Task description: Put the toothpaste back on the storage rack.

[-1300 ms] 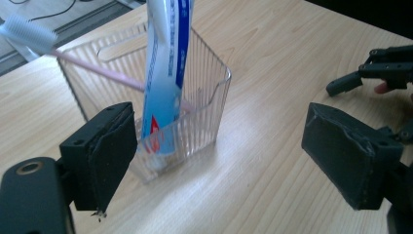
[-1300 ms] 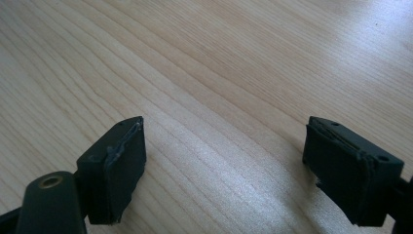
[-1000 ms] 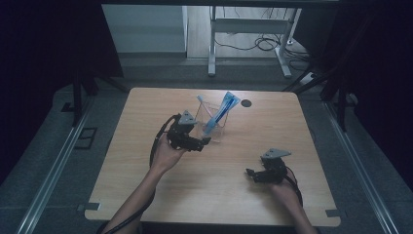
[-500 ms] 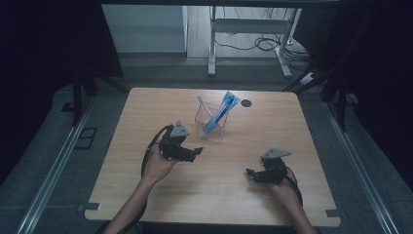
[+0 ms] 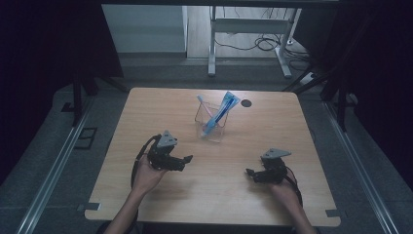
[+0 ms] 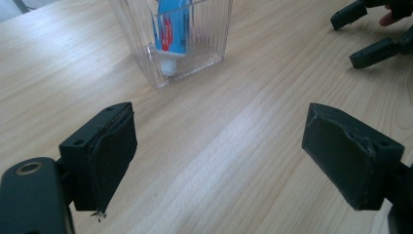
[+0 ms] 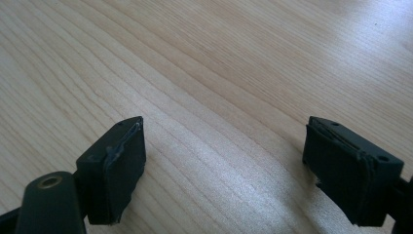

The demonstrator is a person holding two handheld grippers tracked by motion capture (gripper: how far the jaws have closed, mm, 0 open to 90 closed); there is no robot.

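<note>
A clear plastic cup [image 5: 211, 126] stands upright on the wooden worktop [image 5: 146, 112], a little toward 12 o'clock from the middle, with a blue toothpaste tube [image 5: 225, 108] and a toothbrush [image 5: 204, 105] leaning inside it and sticking out over the rim. From the left gripper view the cup [image 6: 195, 39] sits at about 12 o'clock ahead of the jaws, ribbed walls and thick base plain to see, the tube's [image 6: 173, 29] cap end resting on the bottom.

The left gripper [image 5: 181, 161] rests low near the worktop at roughly 7 o'clock from the cup and well apart from it; its jaws are spread wide with nothing between them but bare wood. The right gripper [image 5: 252, 174] sits at about 5 o'clock from the cup, also well apart, its jaws likewise wide and empty.

As for handling — the cup looks light, stiff and smooth-sided, so it would likely slide or tip if pushed from one side, the more so with the tall contents leaning toward 1 o'clock. A squeeze across two opposite walls, low toward the heavier base, seems the steadiest hold. The tube is probably soft and would give under pressure; its flat upper end above the rim is the obvious place to pinch. The toothbrush is thin and rigid — harder to catch.
</note>
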